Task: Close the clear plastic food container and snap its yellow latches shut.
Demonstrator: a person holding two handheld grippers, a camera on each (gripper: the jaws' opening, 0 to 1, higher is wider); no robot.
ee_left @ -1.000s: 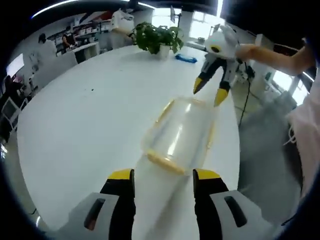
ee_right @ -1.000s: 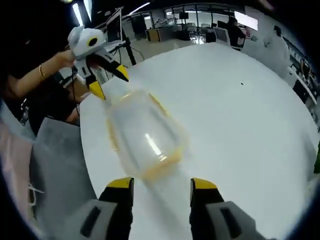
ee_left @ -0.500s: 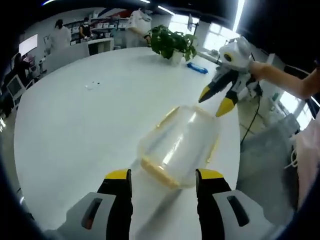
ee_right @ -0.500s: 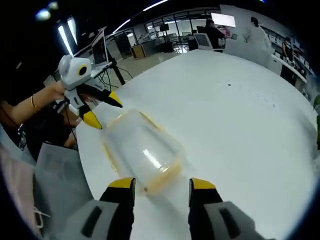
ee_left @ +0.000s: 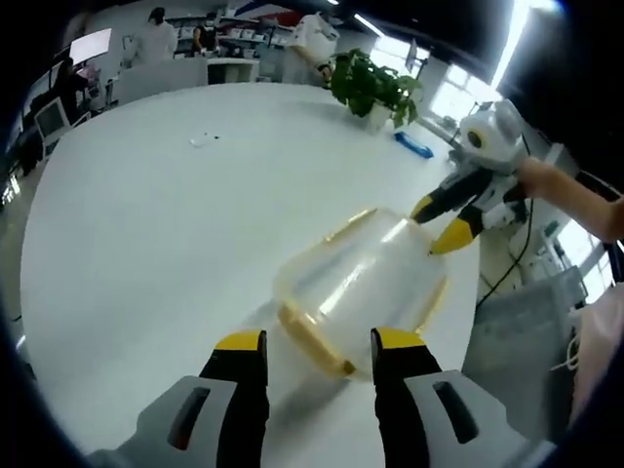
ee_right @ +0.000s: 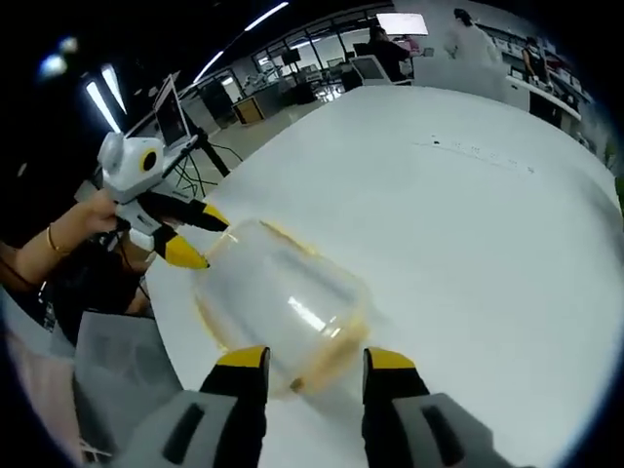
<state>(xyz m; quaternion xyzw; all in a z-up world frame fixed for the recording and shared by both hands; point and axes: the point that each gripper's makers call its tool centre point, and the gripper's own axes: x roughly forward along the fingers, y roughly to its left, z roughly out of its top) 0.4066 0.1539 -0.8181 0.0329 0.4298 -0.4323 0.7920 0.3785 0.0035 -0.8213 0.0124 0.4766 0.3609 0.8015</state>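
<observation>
The clear plastic container (ee_left: 366, 283) with yellow latches lies on the white round table (ee_left: 146, 214) near its edge. My left gripper (ee_left: 317, 343) stands open just short of its near yellow-edged end, with nothing between the jaws. From the right comes my right gripper (ee_left: 436, 226), open, its yellow tips at the container's far end. In the right gripper view the container (ee_right: 283, 302) lies just ahead of my open right gripper (ee_right: 315, 358). The left gripper (ee_right: 202, 239) stands at the far left end, held by a hand; whether either gripper touches the container is unclear.
A potted plant (ee_left: 375, 88) and a small blue object (ee_left: 414, 146) sit at the table's far side. Grey cloth (ee_left: 517, 341) lies beyond the table edge, next to the person. Desks, monitors and people (ee_right: 468, 39) stand in the background.
Both views have shifted with the hands. Each gripper has drawn closer to its end of the container, and the right gripper's tips have dropped to the far rim. The container stays put.
</observation>
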